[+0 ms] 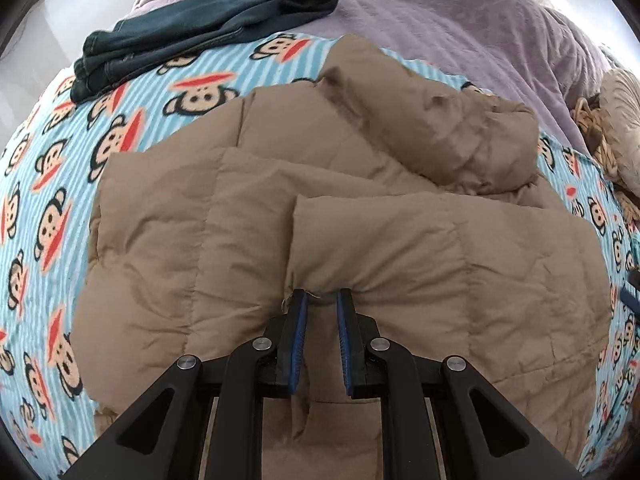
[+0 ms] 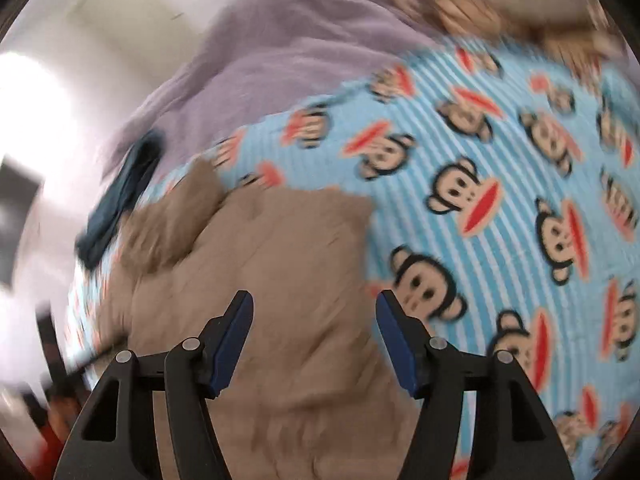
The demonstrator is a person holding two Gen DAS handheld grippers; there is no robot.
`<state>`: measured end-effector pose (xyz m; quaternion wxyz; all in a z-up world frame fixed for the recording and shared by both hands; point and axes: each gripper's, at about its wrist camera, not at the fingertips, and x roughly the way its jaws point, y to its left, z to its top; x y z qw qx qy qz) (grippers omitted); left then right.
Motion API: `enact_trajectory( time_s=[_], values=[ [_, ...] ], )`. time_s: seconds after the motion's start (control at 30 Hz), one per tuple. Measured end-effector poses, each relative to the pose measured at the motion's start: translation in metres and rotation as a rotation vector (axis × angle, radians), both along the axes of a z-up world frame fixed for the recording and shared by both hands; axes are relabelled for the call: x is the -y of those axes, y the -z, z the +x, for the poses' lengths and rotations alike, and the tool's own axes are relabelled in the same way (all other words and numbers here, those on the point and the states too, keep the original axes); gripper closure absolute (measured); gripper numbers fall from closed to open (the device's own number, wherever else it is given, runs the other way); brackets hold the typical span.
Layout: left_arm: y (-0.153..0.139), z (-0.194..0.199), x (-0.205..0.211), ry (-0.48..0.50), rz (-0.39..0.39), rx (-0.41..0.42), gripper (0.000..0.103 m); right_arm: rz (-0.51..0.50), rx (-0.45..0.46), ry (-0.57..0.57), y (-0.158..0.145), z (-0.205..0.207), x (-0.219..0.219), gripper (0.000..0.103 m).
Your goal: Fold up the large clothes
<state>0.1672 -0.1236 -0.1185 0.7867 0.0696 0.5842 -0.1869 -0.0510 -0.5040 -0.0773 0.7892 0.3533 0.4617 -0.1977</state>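
Left gripper [image 1: 322,300] nearly closed, blue pads pinching the hem edge of a tan puffer jacket [image 1: 360,240]; the pinch point itself is partly buried in the puffy fabric, so exact contact is hard to read. Jacket lies partly folded on a blue striped monkey-print blanket [image 1: 48,208], one panel doubled over the top, bunched hood or collar lump at the far right; its near edge is cut off by the gripper body and the frame bottom. Folded dark jeans [image 1: 192,28] sit beyond on the blanket's far edge, against a lilac comforter [image 1: 440,20]. At far right, a beige fluffy thing with cord is cropped, can't identify. Right gripper [image 2: 316,304] wide apart, nothing between the pads, hanging over the jacket [image 2: 280,280] by its right edge; blanket [image 2: 500,160] to the right. Right wrist view is heavily motion-blurred: the left side is blown out by glare, and dark and red shapes at the lower left are unreadable. No readable text or labels, only the cartoon monkey faces.
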Motion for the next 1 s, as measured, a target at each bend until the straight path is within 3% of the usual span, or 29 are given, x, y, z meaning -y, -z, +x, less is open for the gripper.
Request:
enact_trajectory(
  time_s=[0.03, 0.1, 0.13, 0.2, 0.3, 0.43, 0.6, 0.83, 1.0],
  values=[
    [0.001, 0.002, -0.002, -0.007, 0.006, 0.002, 0.086, 0.101, -0.003, 0.062, 0.021, 0.003, 0.023, 0.038],
    [0.004, 0.004, -0.005, -0.012, 0.0, -0.007, 0.086, 0.288, -0.004, 0.153, 0.056, 0.009, 0.049, 0.058],
    [0.005, 0.004, -0.006, -0.015, 0.0, -0.009, 0.086, 0.37, 0.014, 0.169, 0.07, 0.012, 0.053, 0.082],
    [0.008, 0.006, -0.006, -0.015, 0.02, 0.001, 0.086, 0.425, 0.075, 0.117, 0.072, 0.021, 0.045, 0.088],
    [0.015, 0.008, -0.006, -0.009, 0.028, 0.003, 0.086, 0.32, 0.044, 0.024, 0.063, 0.033, 0.032, 0.088],
    [0.023, 0.007, 0.0, 0.009, 0.057, 0.026, 0.086, 0.206, -0.083, 0.029, 0.082, 0.037, 0.038, 0.088],
    [0.029, 0.002, 0.01, 0.063, 0.119, 0.08, 0.086, 0.114, -0.09, 0.012, 0.096, 0.034, 0.032, 0.088],
    [0.004, 0.0, -0.005, 0.026, 0.092, 0.073, 0.086, -0.172, -0.187, -0.061, 0.049, 0.034, -0.005, 0.084],
    [-0.022, -0.017, -0.025, 0.01, 0.044, 0.101, 0.086, -0.223, -0.16, -0.06, 0.023, -0.003, -0.023, 0.084]
  ],
)
